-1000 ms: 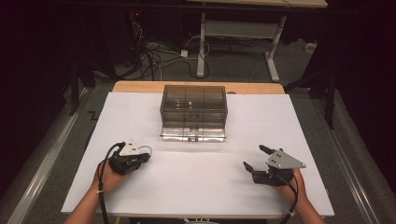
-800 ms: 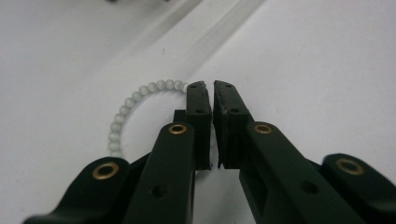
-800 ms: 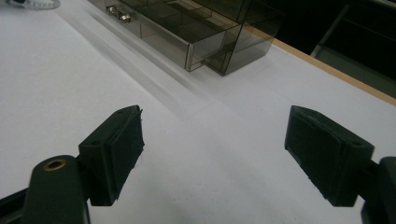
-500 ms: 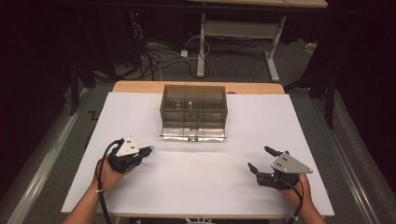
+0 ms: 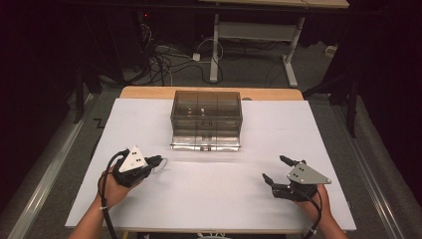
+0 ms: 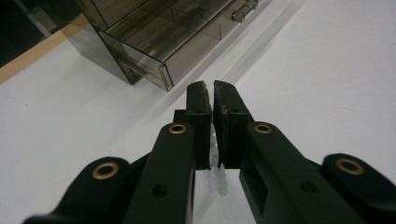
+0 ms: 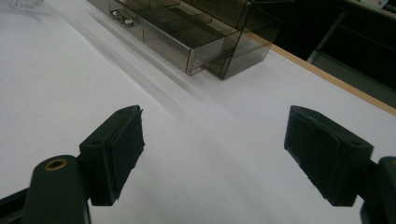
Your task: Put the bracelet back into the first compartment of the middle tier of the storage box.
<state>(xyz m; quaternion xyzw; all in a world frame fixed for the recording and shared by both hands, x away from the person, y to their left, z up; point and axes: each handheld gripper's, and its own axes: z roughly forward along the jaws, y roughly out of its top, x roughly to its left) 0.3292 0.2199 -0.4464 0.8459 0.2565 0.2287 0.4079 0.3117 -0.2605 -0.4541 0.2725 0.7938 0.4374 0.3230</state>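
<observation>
White table (image 5: pixel 209 199), screw (image 6: pixel 215 175) lengthwise between jaws

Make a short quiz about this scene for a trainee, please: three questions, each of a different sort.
1. True or false: the jaws of the right hand-held gripper are shut.
2. Which one holds the small white ribbed piece? A) the left hand-held gripper B) the right hand-held gripper C) neither
3. Fill in: one drawer of the smoky clear drawer box is pulled ____.

Key
1. False: its jaws stand wide apart with nothing between them.
2. A: its jaws are closed on the piece.
3. Open (out toward the person).
</observation>
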